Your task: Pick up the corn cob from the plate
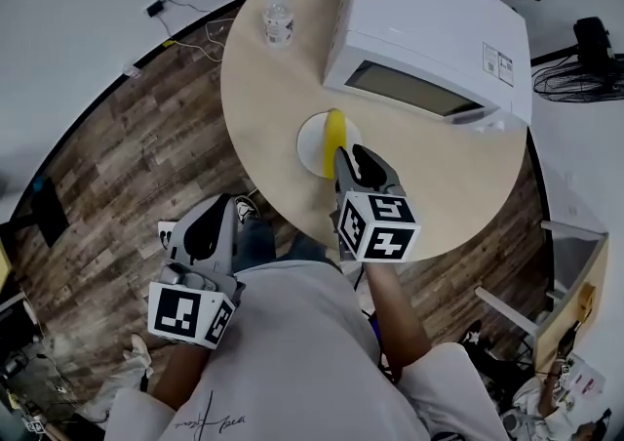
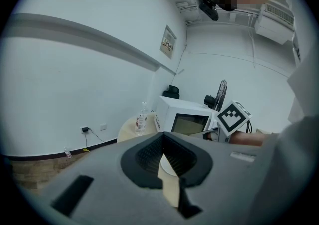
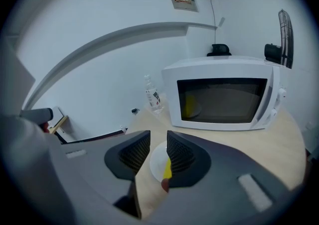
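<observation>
The yellow corn cob (image 1: 332,140) lies on a small white plate (image 1: 310,142) near the front of the round table. My right gripper (image 1: 357,160) hangs just to the right of the cob, low over the plate's near edge. In the right gripper view, my right gripper (image 3: 158,145) stands open with a clear gap; the plate (image 3: 156,162) shows through it and the cob (image 3: 167,169) peeks out beside the right jaw. Nothing is held. My left gripper (image 1: 209,230) is off the table by my body, its tips meeting with nothing in them.
A white microwave (image 1: 429,39) with its door shut fills the back right of the table (image 1: 263,127). A water bottle (image 1: 279,18) stands at the back left. The floor beyond the table edge is wood plank.
</observation>
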Available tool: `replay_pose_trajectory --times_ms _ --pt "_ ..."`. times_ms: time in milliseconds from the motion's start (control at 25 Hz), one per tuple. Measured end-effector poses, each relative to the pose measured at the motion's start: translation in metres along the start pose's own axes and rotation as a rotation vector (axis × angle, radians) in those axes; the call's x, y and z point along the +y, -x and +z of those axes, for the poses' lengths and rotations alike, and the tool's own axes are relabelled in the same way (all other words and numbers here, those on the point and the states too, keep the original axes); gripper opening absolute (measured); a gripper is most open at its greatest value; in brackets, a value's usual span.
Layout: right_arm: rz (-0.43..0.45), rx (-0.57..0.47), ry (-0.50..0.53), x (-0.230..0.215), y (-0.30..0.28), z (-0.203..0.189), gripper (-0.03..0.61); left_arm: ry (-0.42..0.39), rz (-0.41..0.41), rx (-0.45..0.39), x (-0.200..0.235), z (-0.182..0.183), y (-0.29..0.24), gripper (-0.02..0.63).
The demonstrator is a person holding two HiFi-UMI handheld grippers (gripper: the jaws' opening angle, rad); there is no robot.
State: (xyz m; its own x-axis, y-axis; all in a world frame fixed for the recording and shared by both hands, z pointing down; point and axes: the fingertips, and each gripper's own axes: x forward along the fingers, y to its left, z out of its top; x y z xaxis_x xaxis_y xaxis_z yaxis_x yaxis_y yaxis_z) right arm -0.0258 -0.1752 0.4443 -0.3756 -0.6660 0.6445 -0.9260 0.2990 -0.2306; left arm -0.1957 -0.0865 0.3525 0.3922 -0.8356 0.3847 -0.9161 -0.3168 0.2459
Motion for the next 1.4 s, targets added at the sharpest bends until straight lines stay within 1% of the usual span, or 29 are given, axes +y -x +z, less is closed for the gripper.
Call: replay_pose_trajectory --times_ms 160,440,600,800,1000,1400 --pt "-0.024 0.038 0.008 -0.005 -0.013 -0.014 0.123 -0.012 -0.018 0.023 -0.005 -0.004 -0.003 -0.003" --pt "-0.067 0.083 -0.016 -0.019 -0.027 -0.03 0.133 -0.029 -0.058 0.078 -0.016 -0.016 -0.007 -0.003" --pt "-0.074 0.109 -0.011 -0.023 -0.037 -0.037 0.146 -0.025 -0.052 0.092 -0.012 -0.02 -0.006 -0.003" --pt "-0.057 0.129 -0.015 -0.026 -0.048 -0.045 0.156 -0.02 -0.04 0.102 -0.006 -0.022 -0.004 -0.003" --pt "-0.07 0.158 -0.014 -0.029 -0.06 -0.056 0.164 -0.016 -0.035 0.123 -0.001 -0.028 -0.002 -0.005" --pt "-0.091 0.206 -0.018 -0.035 -0.084 -0.068 0.23 -0.009 -0.006 0.136 0.012 -0.031 0.004 -0.005"
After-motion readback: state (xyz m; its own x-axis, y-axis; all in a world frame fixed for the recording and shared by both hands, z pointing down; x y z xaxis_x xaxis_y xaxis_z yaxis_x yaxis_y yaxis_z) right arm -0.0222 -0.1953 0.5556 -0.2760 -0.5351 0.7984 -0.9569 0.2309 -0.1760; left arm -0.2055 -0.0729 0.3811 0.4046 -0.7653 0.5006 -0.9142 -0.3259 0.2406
